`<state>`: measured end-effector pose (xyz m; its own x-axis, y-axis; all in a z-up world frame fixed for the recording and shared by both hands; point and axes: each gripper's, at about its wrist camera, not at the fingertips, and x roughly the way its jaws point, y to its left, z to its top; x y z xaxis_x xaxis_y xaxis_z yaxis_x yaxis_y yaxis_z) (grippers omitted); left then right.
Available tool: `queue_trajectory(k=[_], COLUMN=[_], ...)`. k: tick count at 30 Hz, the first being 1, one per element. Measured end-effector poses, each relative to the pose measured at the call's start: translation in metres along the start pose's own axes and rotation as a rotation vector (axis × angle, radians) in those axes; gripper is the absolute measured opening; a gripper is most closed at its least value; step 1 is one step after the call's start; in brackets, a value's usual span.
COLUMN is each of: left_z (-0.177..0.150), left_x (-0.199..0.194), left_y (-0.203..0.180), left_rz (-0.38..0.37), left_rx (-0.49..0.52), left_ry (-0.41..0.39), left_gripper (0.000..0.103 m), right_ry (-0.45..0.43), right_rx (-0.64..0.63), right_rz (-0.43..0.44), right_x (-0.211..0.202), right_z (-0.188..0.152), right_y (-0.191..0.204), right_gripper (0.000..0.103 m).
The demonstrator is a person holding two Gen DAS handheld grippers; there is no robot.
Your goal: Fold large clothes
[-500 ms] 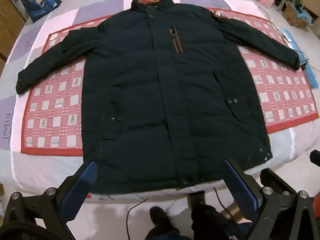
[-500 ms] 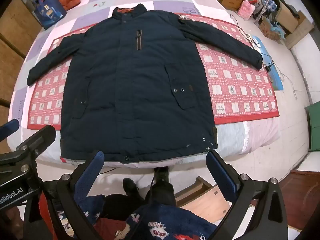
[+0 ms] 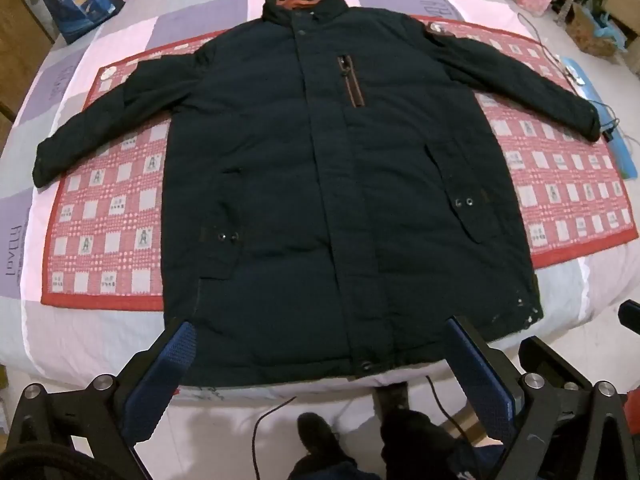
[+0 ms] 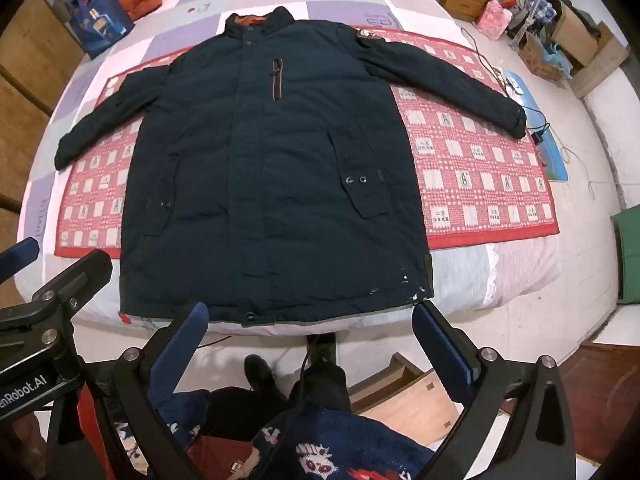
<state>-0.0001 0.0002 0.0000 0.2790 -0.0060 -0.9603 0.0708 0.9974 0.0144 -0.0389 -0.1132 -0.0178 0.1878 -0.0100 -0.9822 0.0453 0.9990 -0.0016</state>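
A large dark navy padded jacket lies flat, front up, on a bed, both sleeves spread out, collar at the far end. It also shows in the right wrist view. Its hem reaches the near bed edge. My left gripper is open and empty, held above the hem near the bed edge. My right gripper is open and empty, also just short of the hem. The left gripper's body shows at the left of the right wrist view.
A red patterned mat lies under the jacket on a purple and pink checked quilt. A blue bag stands at the far left. Cables and a blue strip lie at the right bed edge. Boxes and clutter fill the floor at right.
Both grippers have shifted slightly; the jacket sits a little lower and closer in both views. The jacket itself has not moved.
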Motion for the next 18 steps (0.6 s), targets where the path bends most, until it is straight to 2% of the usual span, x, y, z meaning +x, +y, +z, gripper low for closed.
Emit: queue_trajectory(k=[18], left_z=[0.0000], left_x=[0.0004], left_y=[0.0002], left_rz=[0.004], left_rx=[0.000], left_ry=[0.000], left_gripper=[0.101], right_ry=[0.004], right_rx=[0.002], right_rz=[0.005], right_x=[0.0003], right_z=[-0.0027], right_y=[-0.0083], right_gripper=[0.103])
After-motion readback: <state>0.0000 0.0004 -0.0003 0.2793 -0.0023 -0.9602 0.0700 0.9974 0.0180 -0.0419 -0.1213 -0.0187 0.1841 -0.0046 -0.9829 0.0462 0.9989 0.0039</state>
